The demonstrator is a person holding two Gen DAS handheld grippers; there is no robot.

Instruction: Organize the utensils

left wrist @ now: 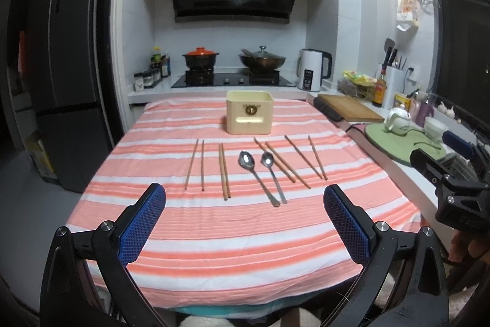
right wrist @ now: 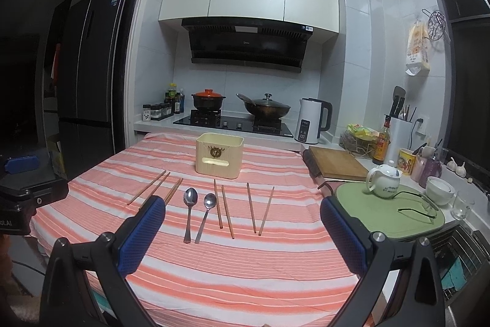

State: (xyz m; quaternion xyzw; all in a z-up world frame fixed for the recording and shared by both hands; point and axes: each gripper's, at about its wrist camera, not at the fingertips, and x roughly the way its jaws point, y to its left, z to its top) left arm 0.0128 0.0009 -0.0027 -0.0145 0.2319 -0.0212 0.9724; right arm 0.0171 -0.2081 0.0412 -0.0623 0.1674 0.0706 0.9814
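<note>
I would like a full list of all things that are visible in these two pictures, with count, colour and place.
chopsticks: eight, wooden brown, lying in pairs on the striped cloth, either side of the spoons
spoons: two, silver, side by side mid-table
box: one, cream, far side of the table, open top
tablecloth: one, pink and white stripes, covering the table
pot: one, black with orange lid, on the stove
wok: one, dark, lidded, on the stove
kettle: one, white, right of the stove
cutting board: one, wooden, right counter
teapot: one, white, on a green mat
left claw: open, above the near table
right claw: open, above the near table
</note>
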